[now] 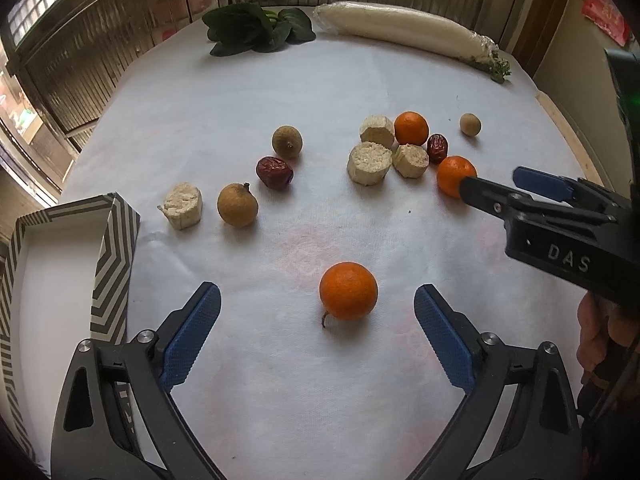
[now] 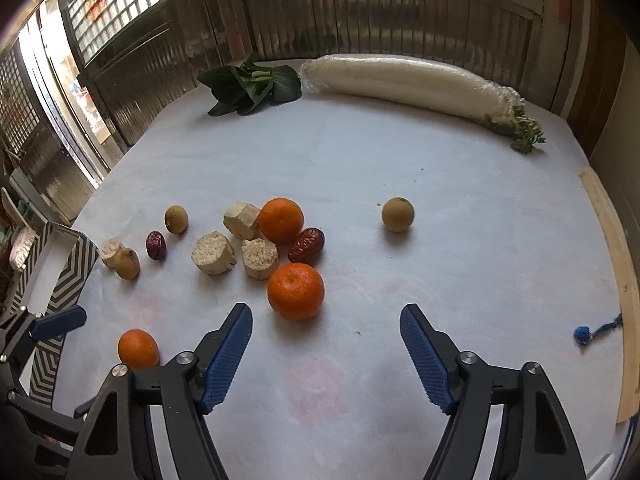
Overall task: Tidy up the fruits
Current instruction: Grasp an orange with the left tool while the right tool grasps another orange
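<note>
Left gripper (image 1: 317,334) and right gripper (image 2: 326,354) both gape empty; left should centre on the near orange (image 1: 348,297) before closing gently.

White capital letters "DAS" are printed on the black body of the right hand-held gripper (image 1: 490,184), seen from the left wrist view where it reaches in from the right side. A red paper hanging (image 1: 604,14) on the wall at upper right carries gold markings too blurred to read. No other readable text, label or number appears in either view.
</note>
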Demonstrator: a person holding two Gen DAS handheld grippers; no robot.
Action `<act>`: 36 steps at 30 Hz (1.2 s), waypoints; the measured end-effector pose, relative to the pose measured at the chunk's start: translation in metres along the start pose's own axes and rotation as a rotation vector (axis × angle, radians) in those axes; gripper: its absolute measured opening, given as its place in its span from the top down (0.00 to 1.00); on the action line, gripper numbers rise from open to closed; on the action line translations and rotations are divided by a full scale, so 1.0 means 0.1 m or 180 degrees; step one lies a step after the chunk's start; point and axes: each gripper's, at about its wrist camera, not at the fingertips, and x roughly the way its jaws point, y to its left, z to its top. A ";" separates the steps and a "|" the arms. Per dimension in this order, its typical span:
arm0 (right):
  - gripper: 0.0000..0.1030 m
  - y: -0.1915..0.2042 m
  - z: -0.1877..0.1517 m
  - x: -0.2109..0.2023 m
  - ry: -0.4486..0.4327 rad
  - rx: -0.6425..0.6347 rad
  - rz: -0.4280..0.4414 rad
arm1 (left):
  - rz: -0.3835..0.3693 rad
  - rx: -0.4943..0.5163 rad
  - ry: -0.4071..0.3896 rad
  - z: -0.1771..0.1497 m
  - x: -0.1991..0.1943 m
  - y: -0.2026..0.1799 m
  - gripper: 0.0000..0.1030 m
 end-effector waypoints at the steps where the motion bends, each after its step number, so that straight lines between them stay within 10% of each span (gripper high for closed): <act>1: 0.33 0.00 0.02 0.03 0.0016 0.0006 0.0031 | 0.0001 0.0005 0.0002 0.00 0.01 0.00 0.06; 8: 0.60 0.04 0.07 0.24 0.0204 -0.0046 0.0183 | -0.0036 0.0053 0.0053 0.01 0.07 -0.03 0.26; 13: 0.70 0.06 0.03 0.20 0.0206 -0.0089 0.0196 | -0.0181 -0.0017 0.0208 -0.02 0.16 0.01 0.69; 36: 0.70 1.10 0.14 -0.24 0.0008 -0.0619 0.0629 | 0.0029 -0.0556 0.0131 0.08 -0.54 0.89 0.71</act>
